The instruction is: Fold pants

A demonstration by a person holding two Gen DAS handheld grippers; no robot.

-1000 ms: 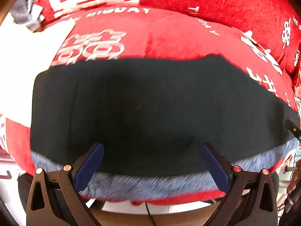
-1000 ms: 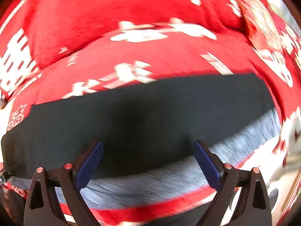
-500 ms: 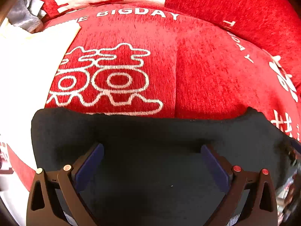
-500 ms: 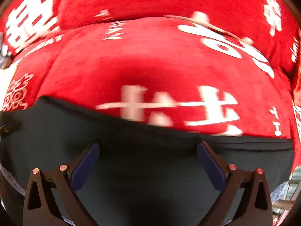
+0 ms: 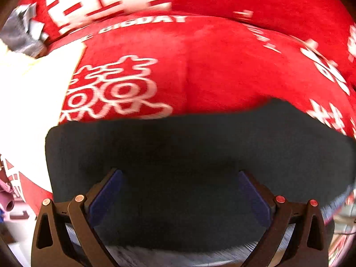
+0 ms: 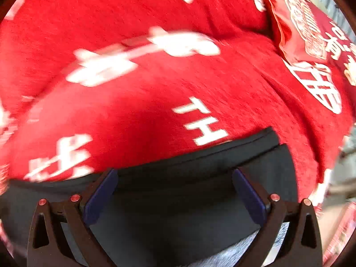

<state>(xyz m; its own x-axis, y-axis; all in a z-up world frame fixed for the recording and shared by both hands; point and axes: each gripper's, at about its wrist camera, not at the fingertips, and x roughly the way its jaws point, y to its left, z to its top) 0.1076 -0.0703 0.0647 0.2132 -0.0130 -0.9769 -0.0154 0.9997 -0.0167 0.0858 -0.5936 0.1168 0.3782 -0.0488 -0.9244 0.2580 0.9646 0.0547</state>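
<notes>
On the red blanket (image 5: 222, 66), both the left gripper (image 5: 178, 191) and right gripper (image 6: 173, 189) hover wide-fingered over black pants (image 5: 178, 144).

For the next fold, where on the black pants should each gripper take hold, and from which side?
Probably the near edge of the pants, where the grey lining peeks out below the black layer. That edge runs across both views and lies flat on the red cover, so the left gripper and right gripper, jaws open, could come in low from the near side.
</notes>
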